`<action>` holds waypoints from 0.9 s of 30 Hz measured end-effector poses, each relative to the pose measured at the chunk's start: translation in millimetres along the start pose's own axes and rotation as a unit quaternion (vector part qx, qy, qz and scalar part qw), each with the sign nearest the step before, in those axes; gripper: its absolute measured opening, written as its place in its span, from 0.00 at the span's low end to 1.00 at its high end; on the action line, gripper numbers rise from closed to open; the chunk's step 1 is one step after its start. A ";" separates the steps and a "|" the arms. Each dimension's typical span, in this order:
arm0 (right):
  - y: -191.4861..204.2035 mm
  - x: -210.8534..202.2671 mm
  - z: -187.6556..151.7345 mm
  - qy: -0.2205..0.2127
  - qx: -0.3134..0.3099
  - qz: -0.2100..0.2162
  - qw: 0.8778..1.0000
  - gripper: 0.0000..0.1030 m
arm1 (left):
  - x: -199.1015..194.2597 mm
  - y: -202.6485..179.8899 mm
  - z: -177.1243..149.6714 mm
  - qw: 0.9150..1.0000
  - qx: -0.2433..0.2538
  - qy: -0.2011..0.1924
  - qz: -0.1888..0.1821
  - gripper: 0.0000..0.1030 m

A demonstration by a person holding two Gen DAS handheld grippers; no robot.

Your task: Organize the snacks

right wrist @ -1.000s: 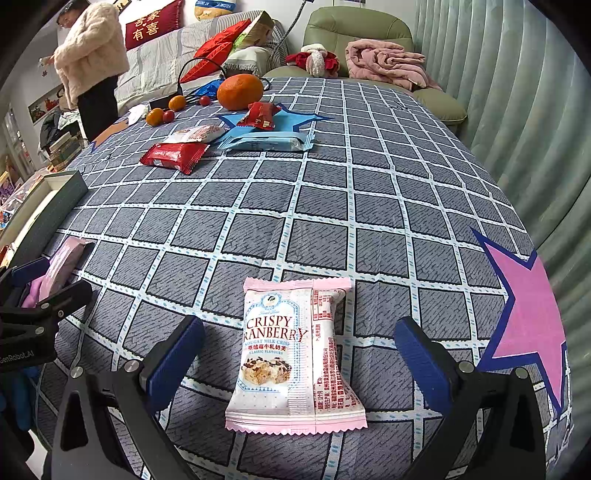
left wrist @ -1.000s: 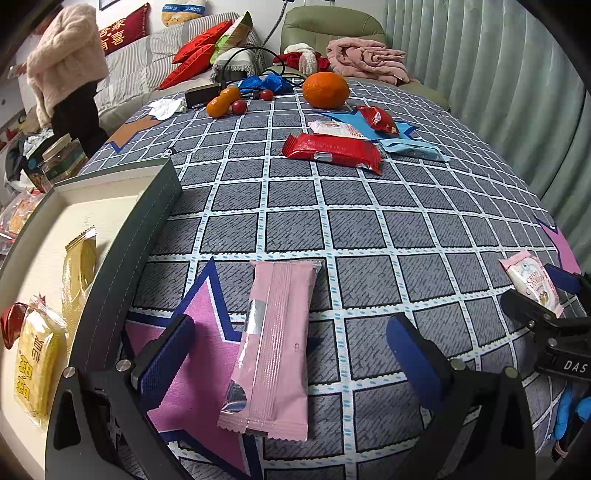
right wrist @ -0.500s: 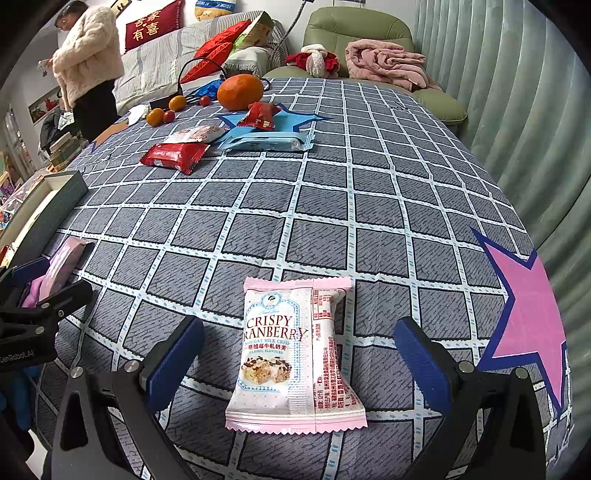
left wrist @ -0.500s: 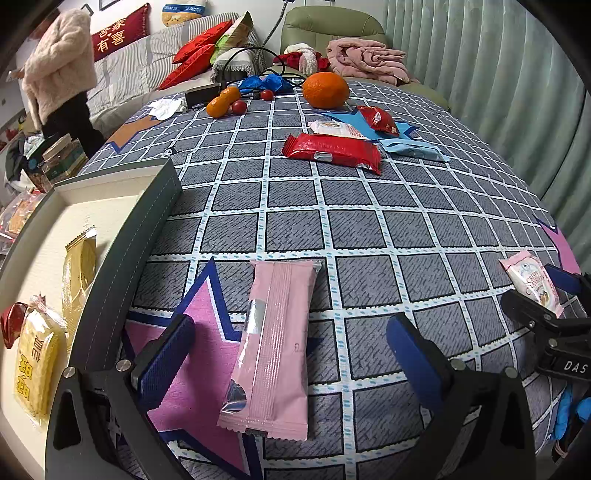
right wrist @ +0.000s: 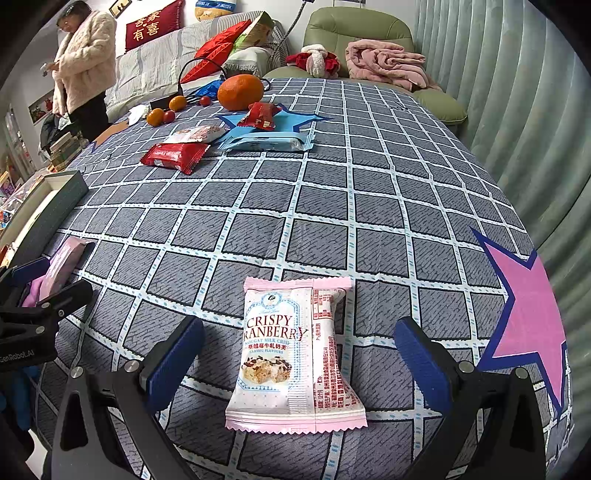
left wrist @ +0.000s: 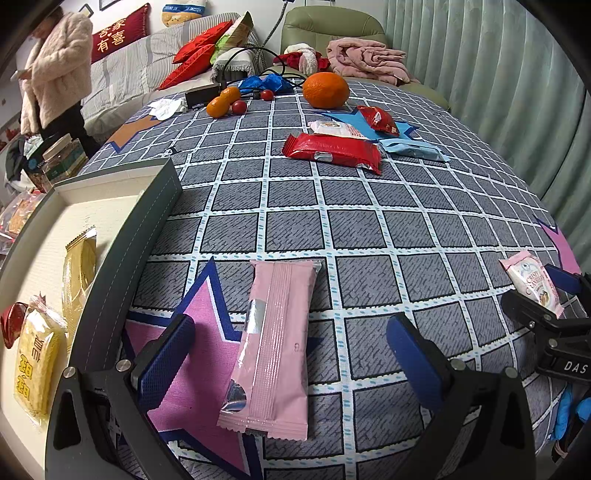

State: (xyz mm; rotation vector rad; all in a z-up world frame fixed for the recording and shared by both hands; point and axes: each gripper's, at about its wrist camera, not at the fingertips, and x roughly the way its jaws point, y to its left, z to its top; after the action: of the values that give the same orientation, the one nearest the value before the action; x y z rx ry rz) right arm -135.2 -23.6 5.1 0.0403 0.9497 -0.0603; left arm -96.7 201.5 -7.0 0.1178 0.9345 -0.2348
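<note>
A long pink snack pack (left wrist: 275, 343) lies flat on the checked tablecloth between the blue pads of my left gripper (left wrist: 291, 358), which stands open around it without touching. A pink-and-white cranberry nougat pack (right wrist: 293, 358) lies between the pads of my right gripper (right wrist: 301, 360), also open. To the left, a dark-walled box (left wrist: 122, 273) holds yellow snack packs (left wrist: 37, 358). At the far side lie a red pack (left wrist: 332, 151), a white pack (left wrist: 334, 129), a small red pack (left wrist: 378, 118) and a light blue pack (left wrist: 412, 149).
A big orange (left wrist: 325, 89), small oranges (left wrist: 221, 103) and cherry tomatoes (left wrist: 239, 107) sit near the table's far edge with a black device and cables. A person in a fluffy jacket (left wrist: 55, 74) stands at far left. A sofa and green armchair (left wrist: 332, 29) stand behind.
</note>
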 end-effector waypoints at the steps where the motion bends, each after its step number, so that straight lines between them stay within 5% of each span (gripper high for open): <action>1: 0.0 0.0 0.0 0.000 0.000 0.000 1.000 1.00 | -0.1 0.0 0.0 1.000 0.000 0.000 0.000 1.00; 14: 0.9 0.1 -0.3 0.003 -0.002 0.000 1.000 1.00 | 0.7 -0.2 0.0 1.000 0.001 0.001 0.001 1.00; 21: 0.0 3.4 11.7 0.058 -0.027 0.018 0.998 1.00 | 2.9 -2.0 10.1 0.999 0.001 0.047 0.004 0.98; 24: 1.1 2.1 11.5 0.073 -0.029 0.021 0.997 0.97 | -0.8 -8.1 11.6 0.998 0.010 0.056 -0.001 0.81; 27: 3.8 -4.7 8.6 0.069 -0.033 0.020 0.997 0.75 | -7.5 -15.6 9.8 0.998 0.025 0.054 -0.016 0.47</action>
State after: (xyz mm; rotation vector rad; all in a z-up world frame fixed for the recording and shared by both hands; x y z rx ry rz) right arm -130.7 -20.2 13.9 0.0018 1.0887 0.0108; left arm -97.2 185.4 4.8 0.1630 1.0382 -0.2827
